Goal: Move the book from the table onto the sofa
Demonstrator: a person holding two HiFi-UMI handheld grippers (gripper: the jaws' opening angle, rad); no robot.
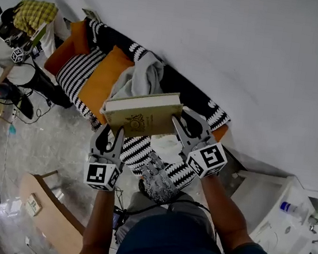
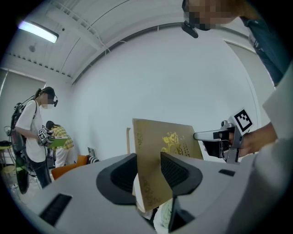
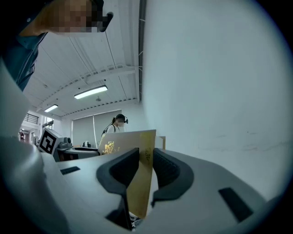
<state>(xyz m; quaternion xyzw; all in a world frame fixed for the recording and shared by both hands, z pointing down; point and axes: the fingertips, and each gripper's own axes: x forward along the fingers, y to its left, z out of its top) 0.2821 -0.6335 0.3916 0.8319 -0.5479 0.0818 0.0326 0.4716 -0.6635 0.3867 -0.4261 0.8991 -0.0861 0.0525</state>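
Observation:
An olive-gold hardcover book (image 1: 142, 115) with a gilt emblem hangs in the air over the sofa (image 1: 82, 70), which has a black-and-white striped cover. My left gripper (image 1: 112, 132) is shut on the book's near left edge and my right gripper (image 1: 189, 125) is shut on its right end. In the left gripper view the book's cover (image 2: 170, 145) stands pinched between the dark pads of my left gripper (image 2: 149, 170), and the right gripper (image 2: 225, 136) shows beyond it. The right gripper view shows the book (image 3: 120, 144) clamped edge-on in my right gripper (image 3: 145, 165).
Orange cushions (image 1: 103, 76) and a grey blanket (image 1: 139, 77) lie on the sofa. A second person (image 1: 8, 60) stands at its far left end. A low wooden table (image 1: 49, 208) is at lower left, a white cabinet (image 1: 272, 217) at right, and a white wall behind.

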